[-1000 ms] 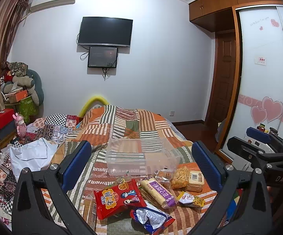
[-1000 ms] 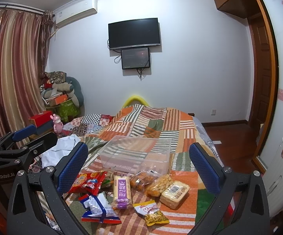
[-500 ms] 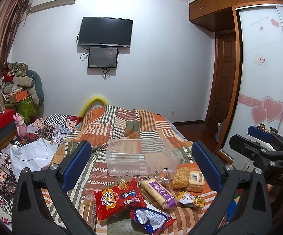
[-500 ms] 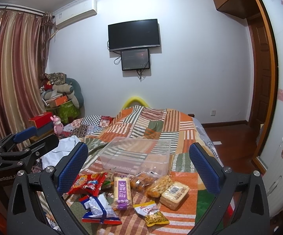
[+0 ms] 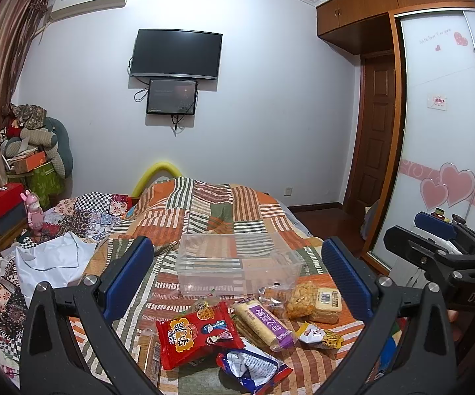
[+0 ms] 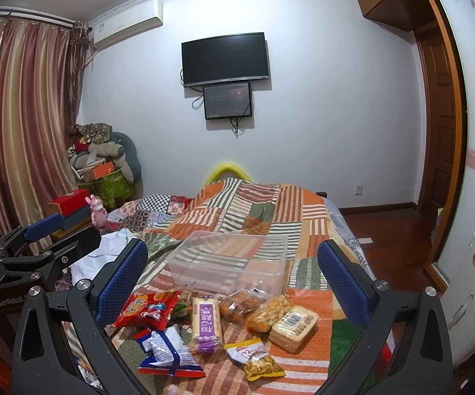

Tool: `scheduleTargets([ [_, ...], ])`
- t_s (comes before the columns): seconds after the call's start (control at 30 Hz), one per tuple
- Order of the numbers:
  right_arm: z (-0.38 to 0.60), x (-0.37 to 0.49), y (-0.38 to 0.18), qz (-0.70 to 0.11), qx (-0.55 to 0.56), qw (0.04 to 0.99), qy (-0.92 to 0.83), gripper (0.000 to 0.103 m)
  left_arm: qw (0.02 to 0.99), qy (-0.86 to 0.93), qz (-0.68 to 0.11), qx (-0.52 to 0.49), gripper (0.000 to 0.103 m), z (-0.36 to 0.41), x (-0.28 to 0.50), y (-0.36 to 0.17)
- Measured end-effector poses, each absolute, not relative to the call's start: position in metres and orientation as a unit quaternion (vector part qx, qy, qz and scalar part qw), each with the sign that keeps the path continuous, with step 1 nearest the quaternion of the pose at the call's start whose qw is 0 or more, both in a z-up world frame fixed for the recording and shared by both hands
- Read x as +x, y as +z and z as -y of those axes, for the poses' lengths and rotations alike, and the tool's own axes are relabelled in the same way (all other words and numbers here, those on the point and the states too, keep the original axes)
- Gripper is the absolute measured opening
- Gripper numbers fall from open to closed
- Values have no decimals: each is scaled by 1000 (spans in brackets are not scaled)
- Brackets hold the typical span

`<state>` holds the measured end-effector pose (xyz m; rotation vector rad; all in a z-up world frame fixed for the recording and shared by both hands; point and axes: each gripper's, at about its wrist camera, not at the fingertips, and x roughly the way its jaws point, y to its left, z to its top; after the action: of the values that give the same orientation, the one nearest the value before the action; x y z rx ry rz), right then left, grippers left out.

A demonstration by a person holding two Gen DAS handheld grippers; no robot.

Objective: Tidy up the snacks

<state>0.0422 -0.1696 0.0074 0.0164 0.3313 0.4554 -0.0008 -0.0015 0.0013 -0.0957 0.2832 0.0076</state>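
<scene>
Both grippers hovering with jaws spread wide, empty; snack packets lying on quilt ahead and below, clear bin (image 5: 237, 268) just beyond; purple-wrapped bar (image 6: 206, 323) lying lengthwise toward right gripper (image 6: 232, 283), left gripper (image 5: 237, 283) facing red packet (image 5: 198, 337)

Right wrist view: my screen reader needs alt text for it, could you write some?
An open right gripper hovers over snack packets scattered on a patchwork-quilted bed, just in front of an empty clear plastic bin. The left gripper, also open, shows at the left edge.
</scene>
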Motion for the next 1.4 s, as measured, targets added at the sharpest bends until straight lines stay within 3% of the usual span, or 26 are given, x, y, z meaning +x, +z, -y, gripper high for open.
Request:
scheduleTargets([
  [1.1, 172, 51, -3, -186, 8, 955, 232, 103, 987, -3, -157, -46, 103, -5, 5, -11],
  [1.27, 180, 60, -15, -208, 6, 952, 226, 103, 980, 6, -193, -53, 85, -22, 12, -22],
  [1.4, 190, 70, -29, -236, 8, 948, 215, 102, 972, 20, -229, -55, 77, -43, 17, -38],
])
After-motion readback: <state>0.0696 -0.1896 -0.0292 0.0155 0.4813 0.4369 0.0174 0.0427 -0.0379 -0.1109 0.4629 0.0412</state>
